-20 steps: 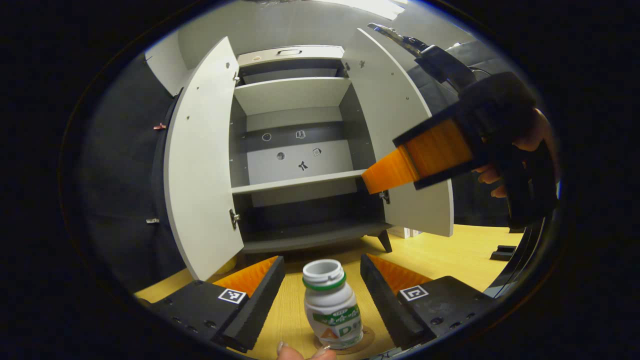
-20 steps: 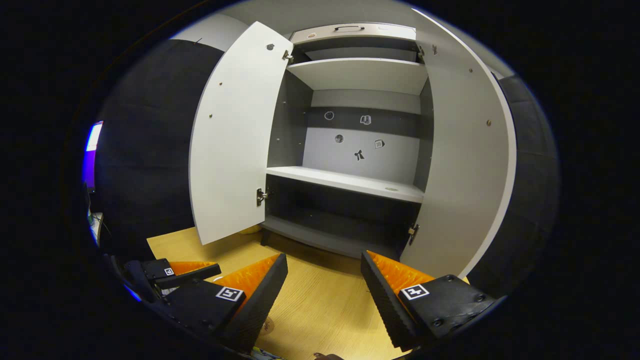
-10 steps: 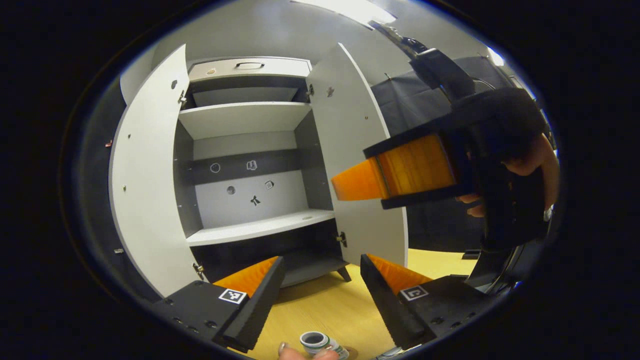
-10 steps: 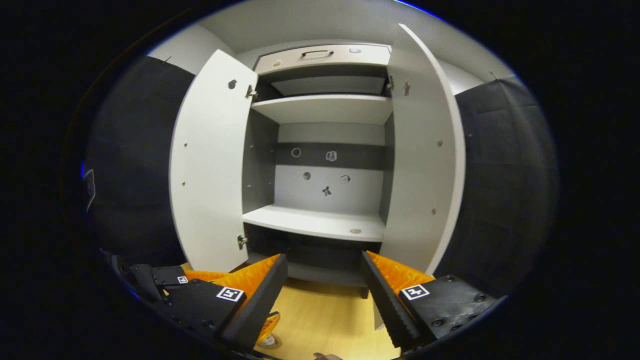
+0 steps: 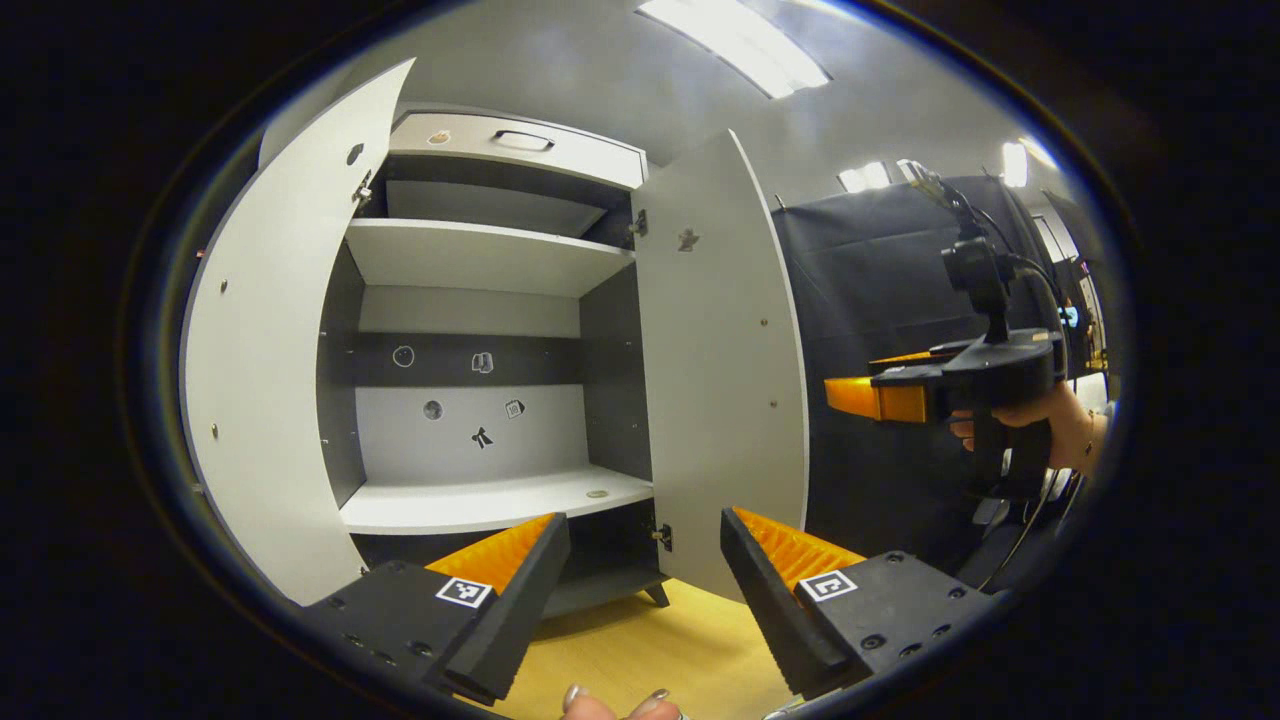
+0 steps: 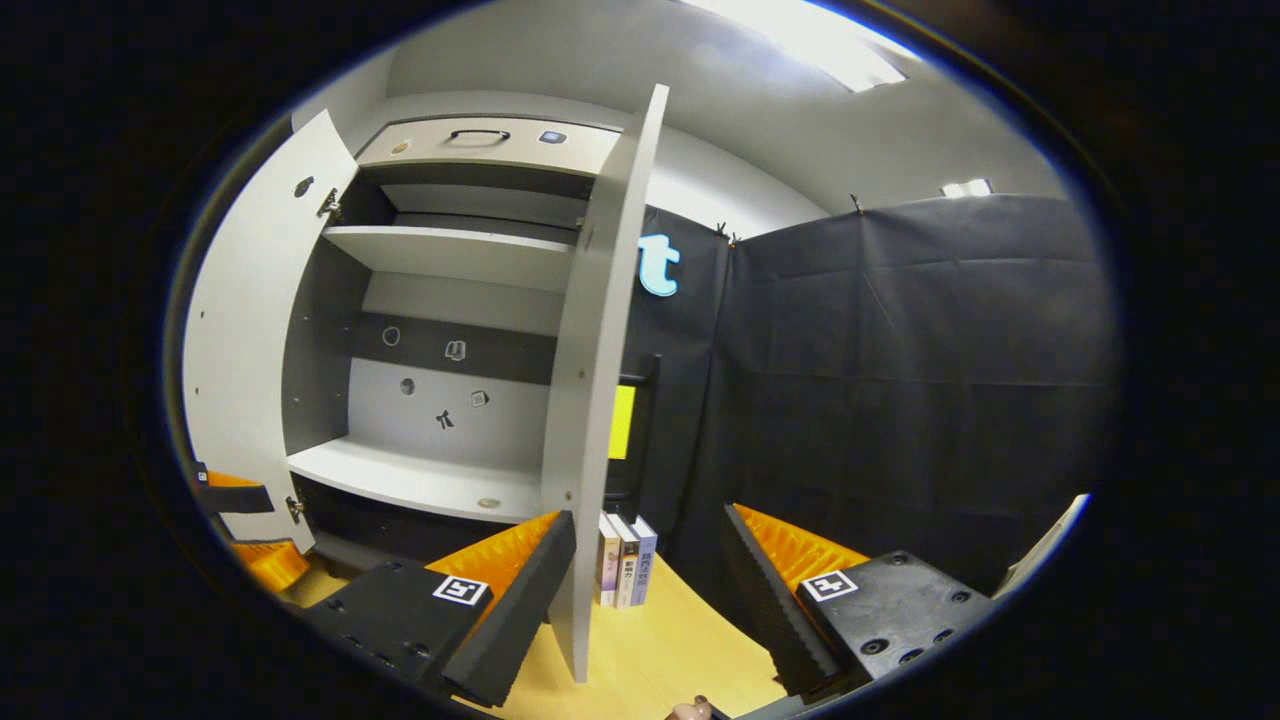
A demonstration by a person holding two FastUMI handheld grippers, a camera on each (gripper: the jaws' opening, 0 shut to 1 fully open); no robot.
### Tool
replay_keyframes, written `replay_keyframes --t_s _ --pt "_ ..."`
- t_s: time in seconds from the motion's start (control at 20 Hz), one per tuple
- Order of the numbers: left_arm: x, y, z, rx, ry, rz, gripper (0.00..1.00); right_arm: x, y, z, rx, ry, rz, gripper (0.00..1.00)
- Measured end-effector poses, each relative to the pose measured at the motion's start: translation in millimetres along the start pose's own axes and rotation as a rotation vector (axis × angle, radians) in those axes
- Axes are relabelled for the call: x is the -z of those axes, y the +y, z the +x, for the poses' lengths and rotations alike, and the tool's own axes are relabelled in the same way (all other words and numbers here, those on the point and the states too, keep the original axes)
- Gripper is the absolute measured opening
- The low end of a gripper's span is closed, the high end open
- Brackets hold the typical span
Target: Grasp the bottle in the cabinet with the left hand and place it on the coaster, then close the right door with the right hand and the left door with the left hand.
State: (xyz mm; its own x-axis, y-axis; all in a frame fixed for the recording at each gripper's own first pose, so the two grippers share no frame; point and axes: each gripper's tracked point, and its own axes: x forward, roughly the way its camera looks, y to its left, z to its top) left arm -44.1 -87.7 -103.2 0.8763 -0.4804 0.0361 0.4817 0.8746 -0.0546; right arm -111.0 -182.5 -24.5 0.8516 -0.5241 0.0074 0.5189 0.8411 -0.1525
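Note:
The white cabinet stands open, its left door [image 5: 260,380] and right door [image 5: 720,400] both swung out. My left gripper [image 5: 640,590] is open and holds nothing, raised over the wooden table [image 5: 650,650] and facing the bare middle shelf [image 5: 500,500]. In the right gripper view the right door [image 6: 595,400] is seen edge-on. Its front edge runs down between the open fingers of my right gripper [image 6: 645,590], close to the left finger. In the left gripper view the right gripper [image 5: 850,397] hangs beyond the right door's outer face, held by a hand [image 5: 1060,420].
A few books [image 6: 625,570] stand on the table behind the right door, with a yellow panel [image 6: 622,422] above them. Black cloth walls close the right side. The left gripper's fingers [image 6: 262,565] sit low beside the left door [image 6: 240,350].
The left gripper view has tilted up, and the bottle and coaster have dropped out of its bottom edge. My right gripper has swung right, from facing the cabinet's inside to the right door's edge.

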Motion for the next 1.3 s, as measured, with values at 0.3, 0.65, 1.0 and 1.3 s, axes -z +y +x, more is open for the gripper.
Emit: replay_keyframes --t_s 0.3,0.65,1.0,1.3 --pt "-22.9 19.7 8.7 -0.171 -0.013 0.02 0.96 18.2 -17.6 43.5 -0.078 0.047 0.099 0.97" --pt "-21.5 34.9 6.2 -0.359 0.035 0.006 0.96 33.3 10.7 55.6 -0.292 0.057 0.095 0.95" --pt "-18.3 52.0 -4.2 -0.461 0.051 -0.001 0.96 31.5 60.7 45.0 -0.455 0.069 0.13 0.95" --pt "-20.7 77.5 -28.1 -0.517 0.062 0.025 0.95 28.4 105.9 40.1 -0.511 0.08 0.167 0.95"
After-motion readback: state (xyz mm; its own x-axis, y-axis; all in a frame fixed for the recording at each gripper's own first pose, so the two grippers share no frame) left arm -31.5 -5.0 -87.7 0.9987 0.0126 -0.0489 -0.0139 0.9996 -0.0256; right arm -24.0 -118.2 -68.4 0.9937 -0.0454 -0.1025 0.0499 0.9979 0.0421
